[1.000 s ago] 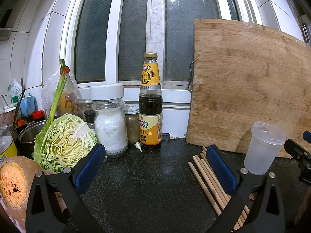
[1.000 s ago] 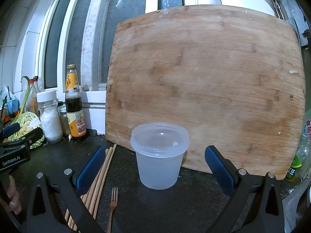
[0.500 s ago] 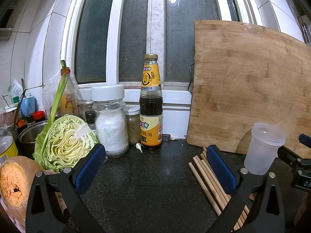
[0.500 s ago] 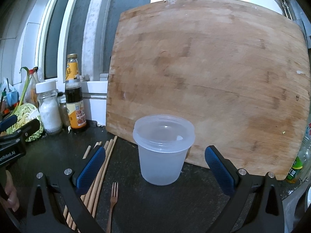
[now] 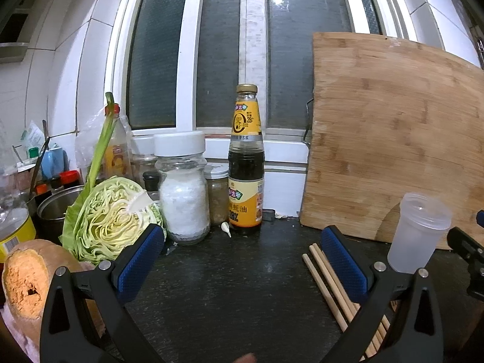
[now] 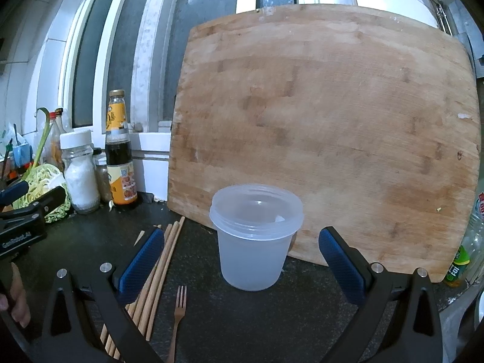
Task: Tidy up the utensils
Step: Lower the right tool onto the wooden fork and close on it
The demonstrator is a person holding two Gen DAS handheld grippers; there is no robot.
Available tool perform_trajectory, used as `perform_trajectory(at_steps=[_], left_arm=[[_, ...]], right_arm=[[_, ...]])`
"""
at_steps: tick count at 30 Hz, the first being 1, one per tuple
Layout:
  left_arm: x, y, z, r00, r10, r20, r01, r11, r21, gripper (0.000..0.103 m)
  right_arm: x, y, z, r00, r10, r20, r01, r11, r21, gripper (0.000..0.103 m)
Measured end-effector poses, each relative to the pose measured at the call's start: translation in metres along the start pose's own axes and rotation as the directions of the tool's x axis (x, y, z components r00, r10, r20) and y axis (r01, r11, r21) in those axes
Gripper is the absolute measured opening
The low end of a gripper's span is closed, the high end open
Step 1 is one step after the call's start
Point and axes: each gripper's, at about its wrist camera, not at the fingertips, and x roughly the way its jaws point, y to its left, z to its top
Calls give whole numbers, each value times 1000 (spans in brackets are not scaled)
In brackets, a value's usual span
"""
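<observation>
A translucent plastic cup stands upright on the dark counter, straight ahead of my right gripper, which is open with nothing between its blue pads. Several wooden chopsticks lie to the cup's left, partly behind the right gripper's left finger, and a thin fork lies beside them. In the left wrist view my left gripper is open over bare counter; the chopsticks run under its right finger and the cup stands to the right.
A big wooden cutting board leans on the window behind the cup. A sauce bottle, a salt jar, half a cabbage and a cut squash crowd the left side. A green bottle stands far right.
My right gripper has moved closer to the cup and slightly right, so the cup looms larger. The left gripper has barely shifted.
</observation>
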Motion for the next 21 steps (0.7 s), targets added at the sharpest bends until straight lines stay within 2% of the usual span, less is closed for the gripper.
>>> perform_trajectory(at_steps=[5,9,12,14,17,20,21], left_arm=[[2,-2,0,999,-12,-36,12,1000,4,103],[-10,-9,9,999,-43,-9,43,998,44,103],[-28,-16,20,998,-34,48,30,996,84,103],[-36,-18,26,998,-22,51,18,997,79,103],[-35,-22,32,998,-55,0,55,996,71,103],[-20,-28,33,993,-79,-92,87,992,93,99],[-14,-30,33,988,-86,-125,98,991,94,92]], right_arm=[[-15,-3,3,997,-10,76,9,1000,24,103],[-15,0,22,995,99,9,-99,994,-40,103],[-16,-4,28,989,149,-11,-149,989,-9,103],[-18,-8,28,987,163,-15,-163,986,25,103],[-14,-12,25,981,184,-60,-181,982,46,103],[4,-13,23,951,265,-159,-256,964,71,103],[9,-14,21,939,288,-190,-275,957,92,99]])
